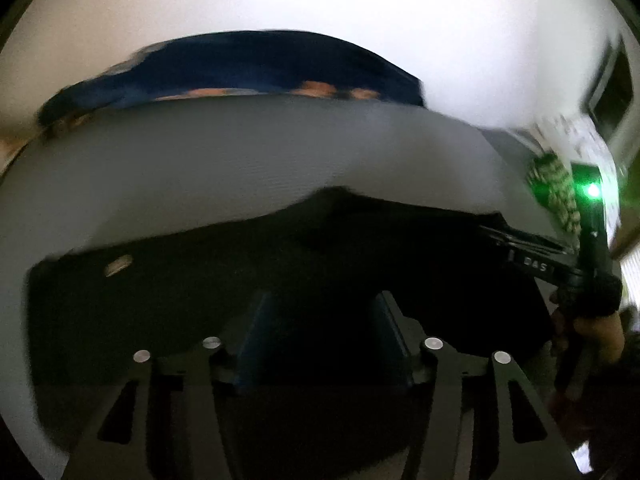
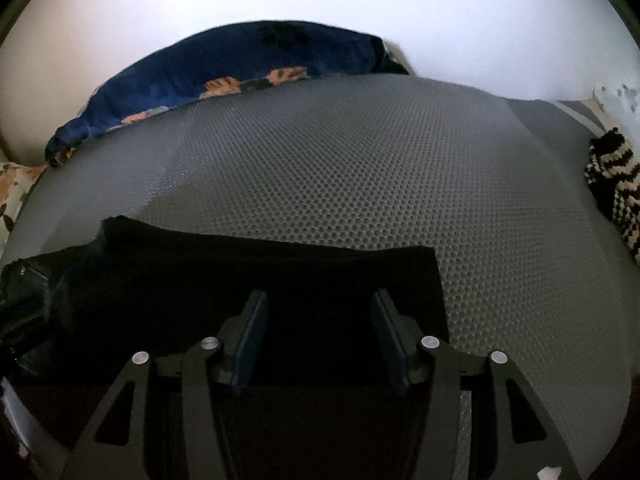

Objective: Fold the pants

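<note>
The black pants (image 1: 280, 276) lie flat on the grey dimpled mat (image 1: 240, 160), with a small label near their left end. My left gripper (image 1: 322, 304) is open, its jaws apart just above the pants. The left wrist view is blurred. In the right wrist view the pants (image 2: 240, 276) lie folded, with a square right edge. My right gripper (image 2: 318, 300) is open over that right part, nothing between its jaws. The right gripper also shows in the left wrist view (image 1: 496, 228), low at the pants' right edge.
A dark blue patterned cushion (image 2: 240, 60) lies along the mat's (image 2: 360, 160) far edge against a white wall. A black-and-white knitted item (image 2: 616, 196) lies at the right edge. A floral fabric (image 2: 12, 188) shows at the far left.
</note>
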The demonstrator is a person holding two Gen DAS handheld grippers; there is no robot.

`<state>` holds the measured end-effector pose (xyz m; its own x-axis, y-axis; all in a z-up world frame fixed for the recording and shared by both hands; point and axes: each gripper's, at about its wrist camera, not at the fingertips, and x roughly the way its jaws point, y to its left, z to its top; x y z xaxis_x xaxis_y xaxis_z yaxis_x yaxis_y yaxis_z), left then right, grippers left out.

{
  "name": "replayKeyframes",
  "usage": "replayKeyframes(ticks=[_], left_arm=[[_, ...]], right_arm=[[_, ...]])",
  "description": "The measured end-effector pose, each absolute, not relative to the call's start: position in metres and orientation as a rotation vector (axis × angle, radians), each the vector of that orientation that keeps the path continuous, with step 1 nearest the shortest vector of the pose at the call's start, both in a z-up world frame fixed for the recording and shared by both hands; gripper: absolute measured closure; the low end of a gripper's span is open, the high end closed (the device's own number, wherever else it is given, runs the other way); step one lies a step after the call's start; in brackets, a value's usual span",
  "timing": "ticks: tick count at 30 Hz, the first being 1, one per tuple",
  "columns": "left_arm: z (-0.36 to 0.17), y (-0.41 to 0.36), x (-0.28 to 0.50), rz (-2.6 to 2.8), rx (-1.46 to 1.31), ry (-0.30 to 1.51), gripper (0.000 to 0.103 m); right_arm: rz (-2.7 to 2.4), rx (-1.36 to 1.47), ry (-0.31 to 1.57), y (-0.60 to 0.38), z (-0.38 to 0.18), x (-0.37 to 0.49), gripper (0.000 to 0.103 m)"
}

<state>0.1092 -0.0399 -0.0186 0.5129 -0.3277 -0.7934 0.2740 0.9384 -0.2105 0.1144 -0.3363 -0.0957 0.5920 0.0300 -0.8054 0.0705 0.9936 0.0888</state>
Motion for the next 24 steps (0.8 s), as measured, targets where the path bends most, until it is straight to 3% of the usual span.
replayKeyframes(ticks=[14,24], left_arm=[[-0.025,0.146,0.009,-0.067,-0.522,0.952,0.043],[-0.061,0.178,-0.001,-0.103,-0.791,1.003,0.043]], right_arm=[[0.16,0.136,0.985,-0.255,-0.093,0.076,0.052],[0.217,0.212,1.014,-0.236,-0.101,0.064,0.052]])
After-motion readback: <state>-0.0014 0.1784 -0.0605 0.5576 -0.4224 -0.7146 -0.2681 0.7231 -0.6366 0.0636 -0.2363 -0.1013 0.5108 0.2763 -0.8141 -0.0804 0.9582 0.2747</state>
